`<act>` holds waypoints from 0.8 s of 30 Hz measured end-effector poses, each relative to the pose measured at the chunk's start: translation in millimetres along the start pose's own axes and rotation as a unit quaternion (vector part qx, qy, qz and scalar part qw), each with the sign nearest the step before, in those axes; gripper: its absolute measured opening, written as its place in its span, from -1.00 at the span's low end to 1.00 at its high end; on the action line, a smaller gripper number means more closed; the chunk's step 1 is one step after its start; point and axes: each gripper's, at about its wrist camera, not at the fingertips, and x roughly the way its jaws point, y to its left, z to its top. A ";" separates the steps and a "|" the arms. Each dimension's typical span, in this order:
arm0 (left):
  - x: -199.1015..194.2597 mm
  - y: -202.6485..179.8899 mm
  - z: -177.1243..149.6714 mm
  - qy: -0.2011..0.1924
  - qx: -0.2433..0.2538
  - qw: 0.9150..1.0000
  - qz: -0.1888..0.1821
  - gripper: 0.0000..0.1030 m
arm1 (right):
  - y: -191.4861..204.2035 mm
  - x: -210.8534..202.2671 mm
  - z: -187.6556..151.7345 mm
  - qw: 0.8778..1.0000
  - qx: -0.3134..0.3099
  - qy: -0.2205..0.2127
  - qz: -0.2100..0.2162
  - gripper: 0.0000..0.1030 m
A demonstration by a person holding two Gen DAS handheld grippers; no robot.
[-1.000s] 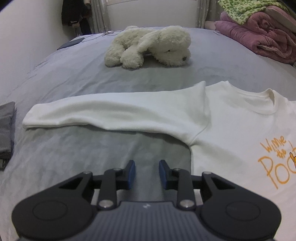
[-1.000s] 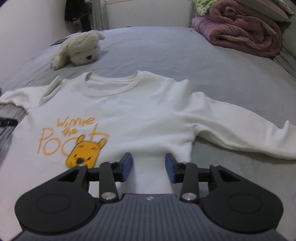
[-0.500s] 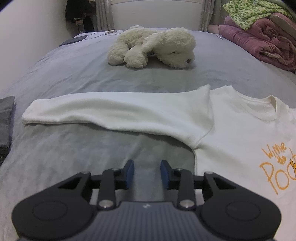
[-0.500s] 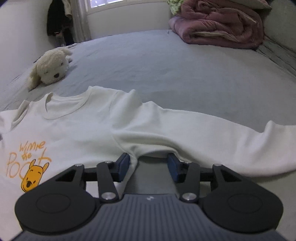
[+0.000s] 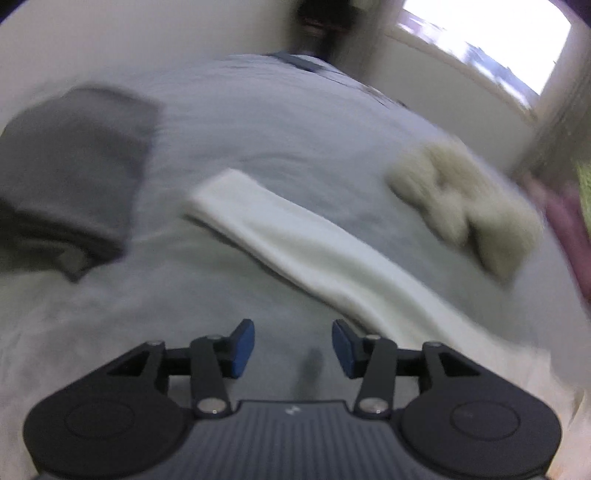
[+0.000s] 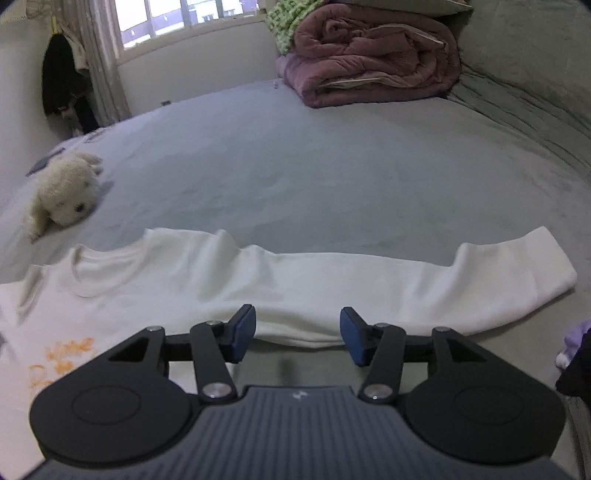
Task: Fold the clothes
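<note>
Grey bed (image 6: 332,177) carries a white sweatshirt (image 6: 166,280) laid flat, collar toward the window, sleeves out sideways, so long axis runs left-right. R sleeve (image 6: 424,291) ends at right; L sleeve (image 5: 303,251) runs diagonally w/ cuff at upper left. Right gripper (image 6: 297,334) & left gripper (image 5: 292,347): both opening, nothing between the jaws.

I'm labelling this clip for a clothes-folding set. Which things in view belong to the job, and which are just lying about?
Part of the job:
- white sweatshirt, spread flat, both sleeves out
- left gripper, jaws opening, nothing between them
- right gripper, jaws opening, nothing between them

Just lying about:
- plush dog
- pink quilt
- green blanket
- grey folded cloth
- grey bedcover
</note>
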 end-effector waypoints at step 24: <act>51.1 41.6 49.3 -0.069 -0.182 0.981 0.001 -0.91 | 26.1 -14.4 -2.9 0.999 -0.017 -0.012 0.034 0.09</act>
